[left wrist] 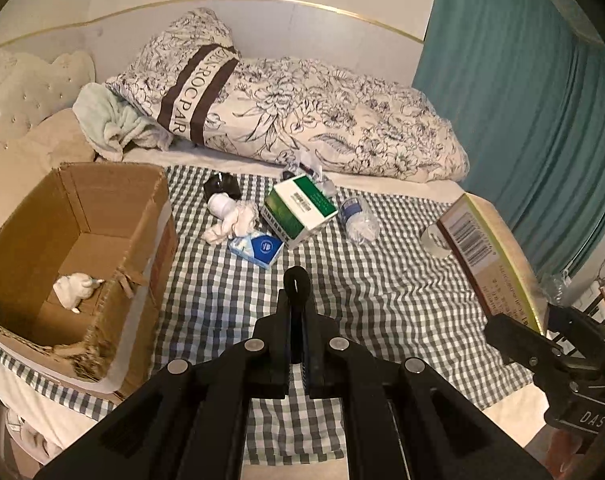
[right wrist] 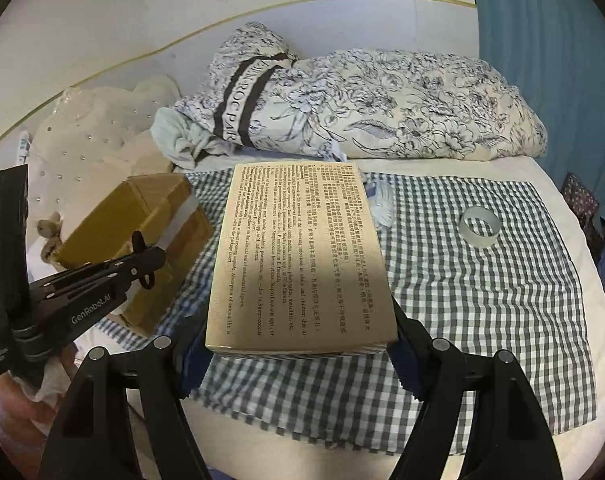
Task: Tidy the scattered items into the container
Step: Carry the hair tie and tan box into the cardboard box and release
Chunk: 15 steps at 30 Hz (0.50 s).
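Note:
An open cardboard box (left wrist: 82, 216) stands at the left of the checked cloth with a crumpled white tissue (left wrist: 76, 288) inside; it also shows in the right wrist view (right wrist: 150, 216). My right gripper (right wrist: 302, 344) is shut on a flat tan medicine box (right wrist: 302, 256) with printed text, held above the cloth; the same box shows at the right of the left wrist view (left wrist: 490, 256). My left gripper (left wrist: 298, 284) is shut and empty above the cloth. A green-and-white carton (left wrist: 298, 208), a blue tissue pack (left wrist: 258, 248), a crushed plastic bottle (left wrist: 358, 220), crumpled tissue (left wrist: 234, 220) and a tape roll (right wrist: 480, 226) lie scattered.
A floral duvet (left wrist: 322, 120) and a pale green towel (left wrist: 110, 124) lie behind the cloth. A studded cream headboard cushion (left wrist: 26, 88) is at the far left. A teal curtain (left wrist: 522, 80) hangs on the right. A small black jar (left wrist: 222, 186) sits by the tissue.

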Each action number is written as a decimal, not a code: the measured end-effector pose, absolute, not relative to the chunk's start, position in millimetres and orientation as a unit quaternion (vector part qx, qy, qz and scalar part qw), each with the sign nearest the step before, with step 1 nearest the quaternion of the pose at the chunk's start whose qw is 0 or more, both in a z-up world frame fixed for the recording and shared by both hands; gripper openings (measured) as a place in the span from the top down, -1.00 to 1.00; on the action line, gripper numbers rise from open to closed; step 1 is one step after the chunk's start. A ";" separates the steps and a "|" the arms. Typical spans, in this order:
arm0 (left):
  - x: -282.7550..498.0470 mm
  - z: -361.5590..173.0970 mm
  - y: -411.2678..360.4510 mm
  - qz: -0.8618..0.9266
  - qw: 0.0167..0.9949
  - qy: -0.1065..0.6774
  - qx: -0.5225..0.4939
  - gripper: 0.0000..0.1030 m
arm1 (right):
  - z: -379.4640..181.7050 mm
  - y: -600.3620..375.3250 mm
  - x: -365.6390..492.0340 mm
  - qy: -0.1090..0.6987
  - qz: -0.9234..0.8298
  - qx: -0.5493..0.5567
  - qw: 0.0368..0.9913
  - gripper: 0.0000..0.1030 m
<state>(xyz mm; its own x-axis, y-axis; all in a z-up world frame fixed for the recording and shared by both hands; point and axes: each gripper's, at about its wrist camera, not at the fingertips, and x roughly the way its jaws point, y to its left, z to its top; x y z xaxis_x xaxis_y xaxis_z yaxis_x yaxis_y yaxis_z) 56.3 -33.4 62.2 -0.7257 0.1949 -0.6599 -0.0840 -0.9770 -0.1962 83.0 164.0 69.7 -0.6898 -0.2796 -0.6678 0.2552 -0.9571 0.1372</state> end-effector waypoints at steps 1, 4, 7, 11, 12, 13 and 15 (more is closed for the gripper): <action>56.9 65.4 -35.5 0.926 0.076 -0.077 -0.362 0.93 | 73.1 160.6 83.5 -0.015 -0.920 0.363 0.147 -0.45; 56.3 76.4 -46.3 0.927 0.071 -0.081 -0.360 0.93 | 83.1 147.8 82.8 -0.012 -0.921 0.357 0.155 -0.45; 53.6 83.9 -61.9 0.926 0.069 -0.093 -0.361 0.93 | 91.6 133.5 78.8 -0.008 -0.921 0.354 0.164 -0.45; 50.0 92.0 -86.4 0.925 0.060 -0.099 -0.361 0.93 | 100.7 105.3 68.1 0.001 -0.920 0.349 0.179 -0.45; 47.7 94.8 -95.6 0.925 0.055 -0.100 -0.362 0.93 | 101.7 99.3 65.6 0.001 -0.919 0.349 0.183 -0.45; 46.0 96.8 -102.6 0.926 0.052 -0.100 -0.362 0.93 | 102.3 93.1 62.8 0.002 -0.918 0.349 0.188 -0.45; 42.6 100.6 -120.2 0.927 0.041 -0.103 -0.359 0.93 | 102.5 77.2 55.6 0.004 -0.915 0.351 0.198 -0.45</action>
